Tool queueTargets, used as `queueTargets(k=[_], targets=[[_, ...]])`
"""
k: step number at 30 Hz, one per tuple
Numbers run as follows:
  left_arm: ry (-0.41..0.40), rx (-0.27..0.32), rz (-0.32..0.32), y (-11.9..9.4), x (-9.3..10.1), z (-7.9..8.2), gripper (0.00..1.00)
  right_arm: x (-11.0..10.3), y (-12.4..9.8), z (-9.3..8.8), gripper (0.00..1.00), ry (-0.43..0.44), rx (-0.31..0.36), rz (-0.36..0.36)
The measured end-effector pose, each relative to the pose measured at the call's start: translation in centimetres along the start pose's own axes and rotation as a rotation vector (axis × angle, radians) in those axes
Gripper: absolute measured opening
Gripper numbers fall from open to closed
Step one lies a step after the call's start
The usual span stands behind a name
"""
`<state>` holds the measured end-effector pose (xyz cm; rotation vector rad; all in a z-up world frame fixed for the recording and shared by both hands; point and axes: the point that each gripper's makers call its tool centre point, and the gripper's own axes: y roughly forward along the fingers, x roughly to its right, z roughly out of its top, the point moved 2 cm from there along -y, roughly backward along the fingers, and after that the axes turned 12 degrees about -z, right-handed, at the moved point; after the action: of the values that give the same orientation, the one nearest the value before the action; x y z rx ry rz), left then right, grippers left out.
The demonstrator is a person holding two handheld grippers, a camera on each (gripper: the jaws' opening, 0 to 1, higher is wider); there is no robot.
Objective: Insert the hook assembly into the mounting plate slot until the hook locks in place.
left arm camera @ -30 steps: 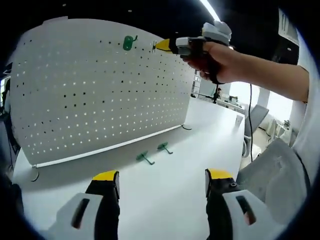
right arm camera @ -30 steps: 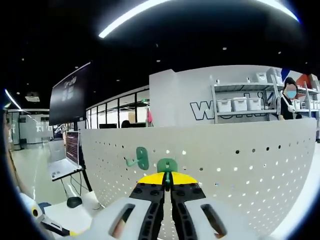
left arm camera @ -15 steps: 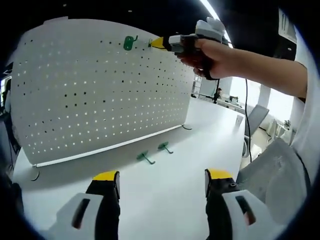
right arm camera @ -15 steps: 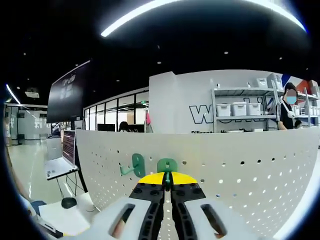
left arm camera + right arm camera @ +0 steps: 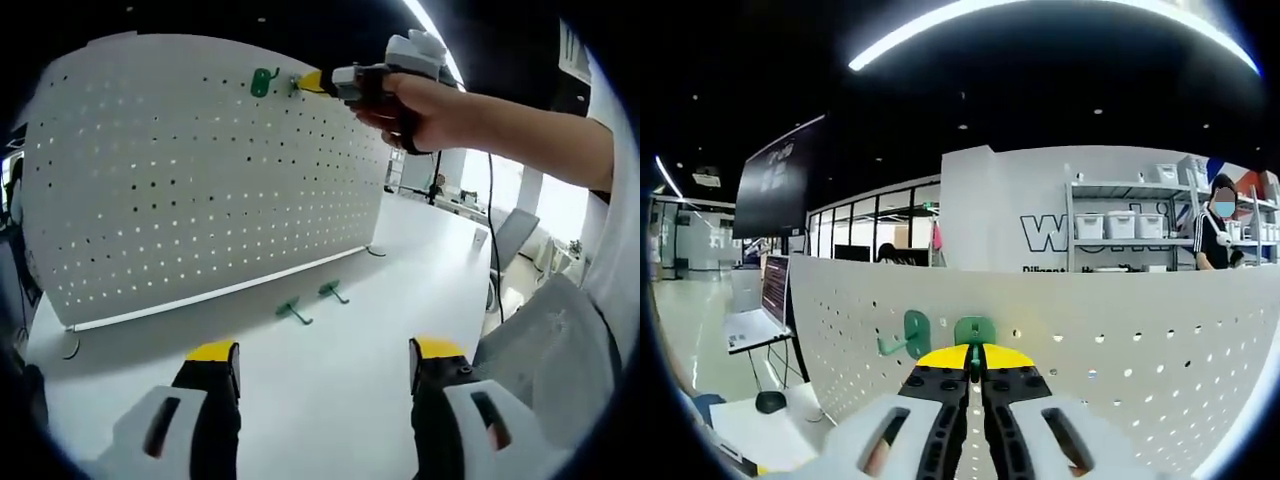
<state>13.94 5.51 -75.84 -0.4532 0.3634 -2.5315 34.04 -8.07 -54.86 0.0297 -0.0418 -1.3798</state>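
A white perforated mounting plate (image 5: pixel 200 170) (image 5: pixel 1120 350) stands upright on the white table. One green hook (image 5: pixel 262 80) (image 5: pixel 908 332) hangs near its top edge. My right gripper (image 5: pixel 975 352) (image 5: pixel 312 82) is shut on another green hook (image 5: pixel 975 330) and presses it against the plate just right of the hung one. Two more green hooks (image 5: pixel 292 311) (image 5: pixel 331 291) lie on the table at the plate's foot. Low over the table, my left gripper (image 5: pixel 325 355) stands open with nothing between its fingers.
The white table (image 5: pixel 330 390) stretches in front of the plate. A person's hand and forearm (image 5: pixel 470 115) reach in from the right, and a grey chair (image 5: pixel 545 350) stands at the right. Beyond the plate are shelves with bins (image 5: pixel 1120 215) and a laptop (image 5: pixel 755 315).
My right gripper has carried its hook left along the plate's top rows, closer to the hung hook. The left gripper has stayed in place.
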Motion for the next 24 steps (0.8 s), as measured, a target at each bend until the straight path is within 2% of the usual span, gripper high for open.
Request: queueTargets(k=[14,18,24], targets=[[-0.001,-0.001,0.006,-0.2,-0.3,-0.06,0.7,-0.07,0.36,-0.29,0.01,-0.004,0.0,-0.026],[-0.002,-0.001,0.007,-0.17,-0.33,-0.22,0.7,-0.26,0.52,-0.22,0.01,-0.007,-0.005,-0.06],[-0.007,0.011,0.01,-0.14,-0.37,-0.08,0.7,-0.3,0.73,-0.25,0.01,0.023,-0.016,-0.148]])
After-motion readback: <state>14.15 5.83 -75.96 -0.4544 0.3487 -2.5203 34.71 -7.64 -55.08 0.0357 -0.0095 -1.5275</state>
